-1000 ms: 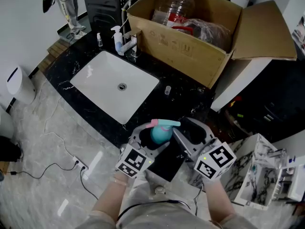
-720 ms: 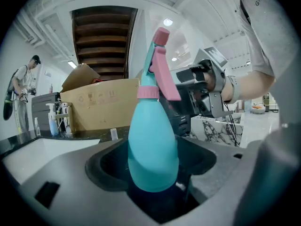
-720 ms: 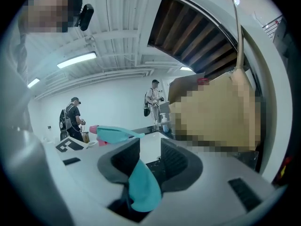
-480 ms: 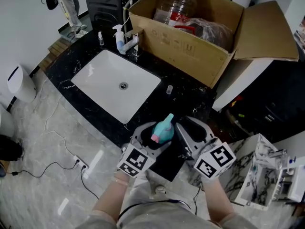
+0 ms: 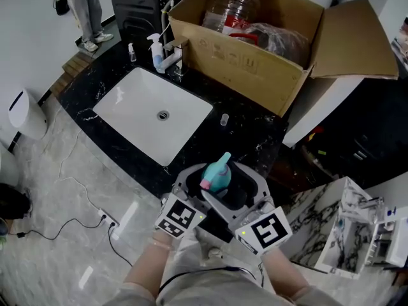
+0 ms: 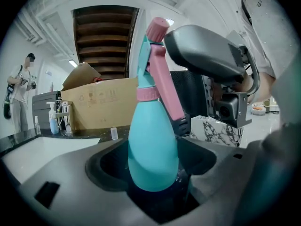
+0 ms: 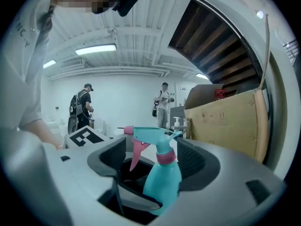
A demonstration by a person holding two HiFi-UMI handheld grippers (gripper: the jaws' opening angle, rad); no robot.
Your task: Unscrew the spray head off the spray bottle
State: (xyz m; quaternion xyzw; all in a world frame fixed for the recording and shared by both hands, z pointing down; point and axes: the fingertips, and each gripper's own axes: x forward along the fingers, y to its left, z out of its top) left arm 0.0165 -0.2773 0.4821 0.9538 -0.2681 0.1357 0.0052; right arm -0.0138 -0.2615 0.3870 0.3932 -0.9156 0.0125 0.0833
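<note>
A teal spray bottle with a pink collar and trigger stands upright in the air in front of the person. My left gripper is shut on its lower body, and the bottle fills the left gripper view. The spray head points left in the right gripper view. My right gripper comes in from the right, and its jaws are opening. The bottle's head and neck lie between the wide jaws, and the pads stand clear of them. In the left gripper view, the right gripper looms beside the spray head.
A black stone counter holds a white sink, a faucet, a soap bottle and a small white vial. An open cardboard box stands behind. A person stands at the far left.
The spray head has turned from pointing right to pointing away. My right gripper has shifted left, closer round the bottle, and its jaws now stand wider.
</note>
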